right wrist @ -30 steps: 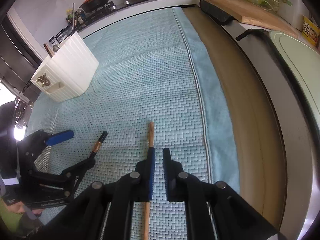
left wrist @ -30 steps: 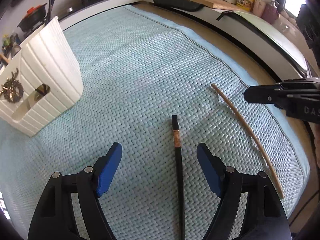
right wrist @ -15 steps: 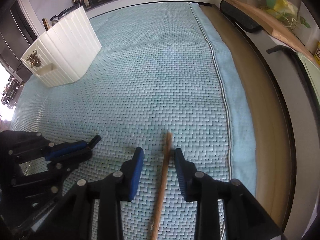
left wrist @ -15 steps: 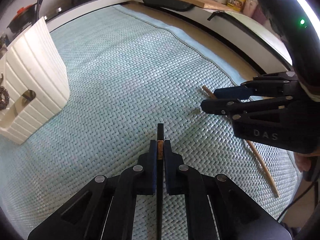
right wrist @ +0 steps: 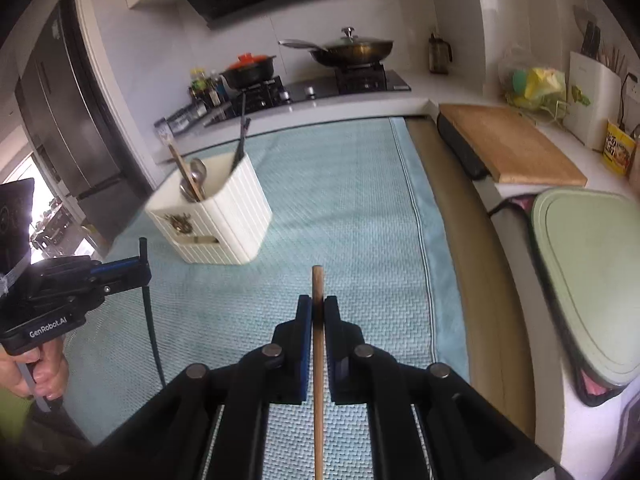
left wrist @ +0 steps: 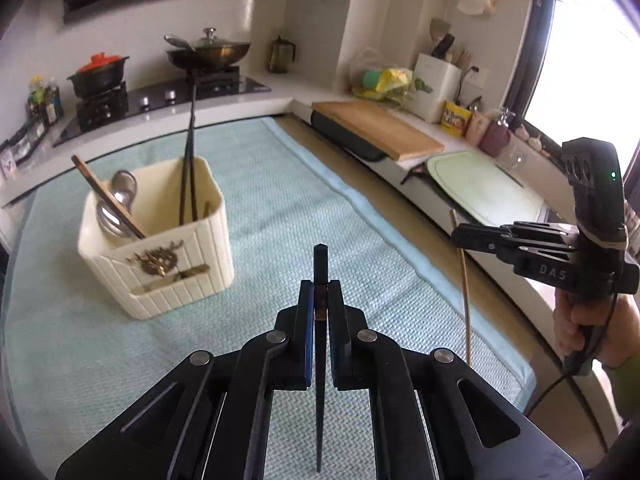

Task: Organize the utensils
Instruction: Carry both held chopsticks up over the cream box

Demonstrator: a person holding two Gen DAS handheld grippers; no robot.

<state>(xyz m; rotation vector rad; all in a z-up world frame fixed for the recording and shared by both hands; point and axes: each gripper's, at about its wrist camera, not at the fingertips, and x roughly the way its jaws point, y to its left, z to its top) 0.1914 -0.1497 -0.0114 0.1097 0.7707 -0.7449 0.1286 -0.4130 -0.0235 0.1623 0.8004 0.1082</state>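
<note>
Chopstick [left wrist: 320,276] clamped inside left gripper [left wrist: 320,292]

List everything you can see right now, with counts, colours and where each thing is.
Black chopstick: 1, black, clamped in left claw.
Wooden chopstick: 1, light brown, clamped in right claw.
Utensil holder: 1, cream, on mat, holding chopsticks and spoons.
Mat: 1, pale teal, covering the counter.
Cutting board: 1, wood, back right counter.
Wok: 1, dark, lidded, on stove.
Clay pot: 1, black with red lid, on stove.
Left claw: shut on black chopstick.
Right claw: shut on wooden chopstick.
</note>
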